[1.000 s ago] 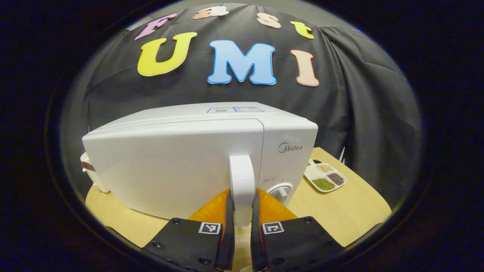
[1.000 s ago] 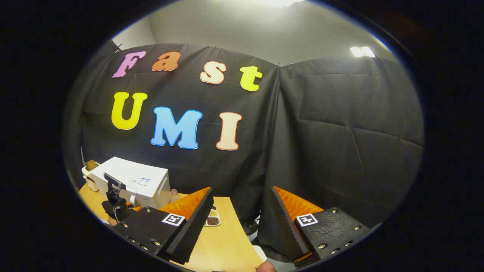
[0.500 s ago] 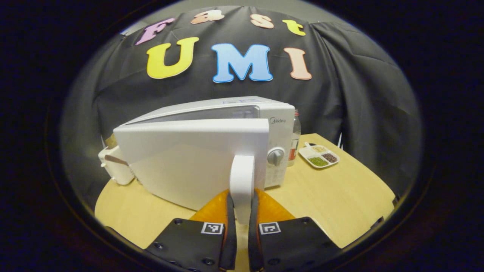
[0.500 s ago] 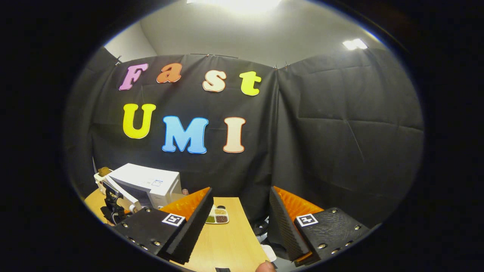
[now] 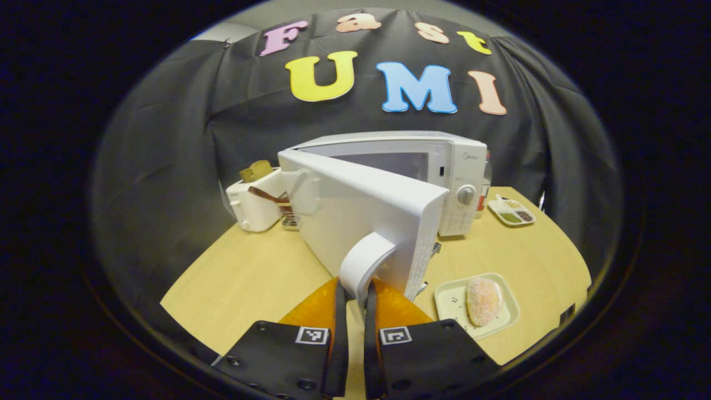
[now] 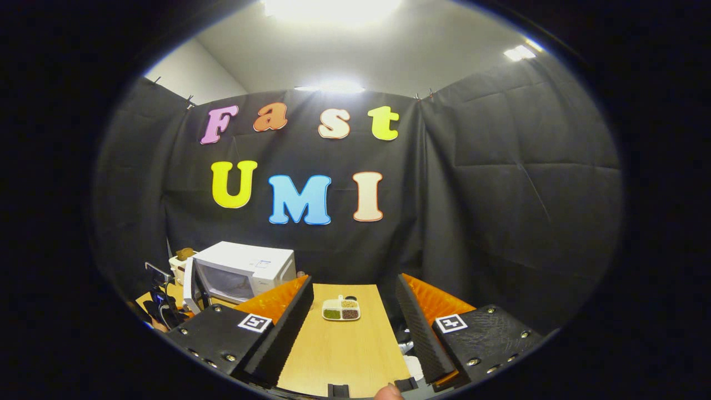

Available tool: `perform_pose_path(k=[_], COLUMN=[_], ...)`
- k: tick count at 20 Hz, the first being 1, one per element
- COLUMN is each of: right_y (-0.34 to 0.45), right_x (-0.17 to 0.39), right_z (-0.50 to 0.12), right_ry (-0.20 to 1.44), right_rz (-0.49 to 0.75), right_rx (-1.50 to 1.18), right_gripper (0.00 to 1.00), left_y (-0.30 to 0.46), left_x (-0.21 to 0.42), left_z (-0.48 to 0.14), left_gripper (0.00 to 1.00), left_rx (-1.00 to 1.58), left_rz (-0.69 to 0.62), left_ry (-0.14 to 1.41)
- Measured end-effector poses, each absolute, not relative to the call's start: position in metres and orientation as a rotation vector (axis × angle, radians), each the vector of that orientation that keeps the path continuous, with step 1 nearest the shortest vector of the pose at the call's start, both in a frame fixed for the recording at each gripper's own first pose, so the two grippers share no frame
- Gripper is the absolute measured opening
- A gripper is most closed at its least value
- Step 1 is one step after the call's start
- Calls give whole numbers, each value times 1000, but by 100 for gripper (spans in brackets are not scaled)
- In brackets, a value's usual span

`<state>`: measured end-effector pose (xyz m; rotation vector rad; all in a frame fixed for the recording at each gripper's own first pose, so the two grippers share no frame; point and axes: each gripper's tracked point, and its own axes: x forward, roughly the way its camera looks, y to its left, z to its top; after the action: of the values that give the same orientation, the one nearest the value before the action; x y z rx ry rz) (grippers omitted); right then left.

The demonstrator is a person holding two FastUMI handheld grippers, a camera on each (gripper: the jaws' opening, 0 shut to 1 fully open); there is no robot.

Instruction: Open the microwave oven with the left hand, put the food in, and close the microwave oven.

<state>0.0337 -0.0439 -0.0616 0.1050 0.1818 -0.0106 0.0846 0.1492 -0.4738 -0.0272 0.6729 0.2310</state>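
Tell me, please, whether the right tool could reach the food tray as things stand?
Probably yes: the right tool is open and holds nothing, and the food tray lies on bare table beside the open door, uncovered.

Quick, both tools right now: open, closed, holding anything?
Left tool: closed on the microwave door handle, door swung partly open.
Right tool: open, holding nothing, above the table.
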Motion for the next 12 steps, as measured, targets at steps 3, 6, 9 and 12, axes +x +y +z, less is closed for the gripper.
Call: perform_pose_path(k=[3, 6, 9, 12], right_y=[-36, -24, -9, 16], right_x=[26, 19, 23, 34], right_z=[-67, -63, -59, -59], right_ry=[180, 184, 182, 212], right_rz=[10, 21, 7, -24], right_rx=[120, 149, 146, 141], right_gripper=[91, 91, 92, 92], left_y=[188, 208, 220, 243], left_x=[60, 44, 37, 29], left_z=[-475, -478, -478, -479], left_gripper=[17, 19, 19, 17], left_rx=[-72, -127, -118, -108], left_rz=[310, 311, 246, 180], left_ry=[686, 691, 688, 676])
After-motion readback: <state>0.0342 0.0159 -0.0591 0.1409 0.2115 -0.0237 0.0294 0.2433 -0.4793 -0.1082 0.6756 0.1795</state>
